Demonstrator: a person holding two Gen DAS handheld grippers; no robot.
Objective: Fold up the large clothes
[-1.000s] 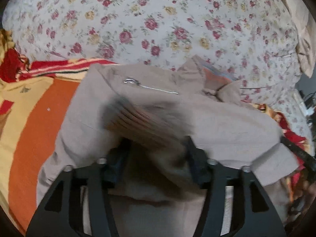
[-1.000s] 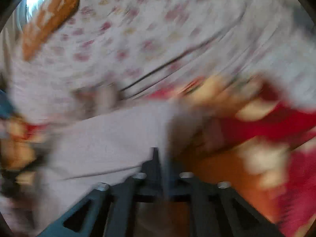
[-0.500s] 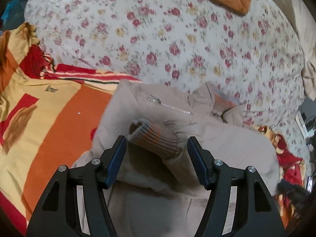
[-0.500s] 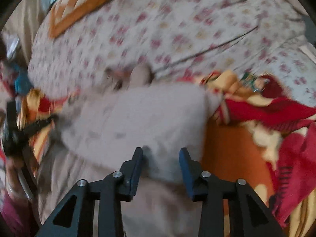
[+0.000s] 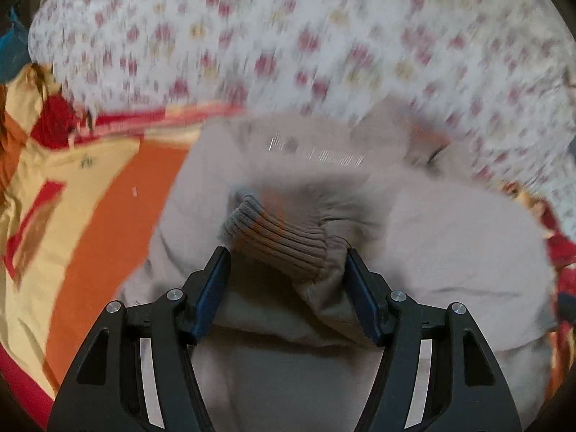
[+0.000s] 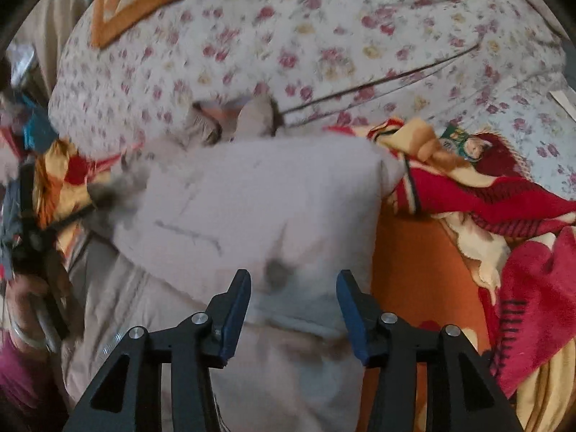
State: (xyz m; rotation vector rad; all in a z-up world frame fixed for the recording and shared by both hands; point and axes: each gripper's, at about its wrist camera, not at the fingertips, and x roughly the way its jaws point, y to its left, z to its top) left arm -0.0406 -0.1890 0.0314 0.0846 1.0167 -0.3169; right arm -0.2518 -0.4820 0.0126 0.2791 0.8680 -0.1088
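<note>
Beige jacket (image 5: 450, 237), folded, ribbed cuff (image 5: 280, 241)

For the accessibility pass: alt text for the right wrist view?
The right gripper, jaws open and just widened, hovers over a folded beige jacket on an orange-and-red blanket, with nothing pinched. A floral quilt is bunched behind.

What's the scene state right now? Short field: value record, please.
garment: beige jacket, partly folded, on orange and red blanket
sleeve: ribbed cuff folded onto the jacket body
left gripper: jaws apart, cuff between them; grip unclear through blur
right gripper: jaws have just been opening, pads clear of the fabric below
backdrop: floral quilt behind the jacket
zipper: visible on the jacket's upper part, blurred
</note>
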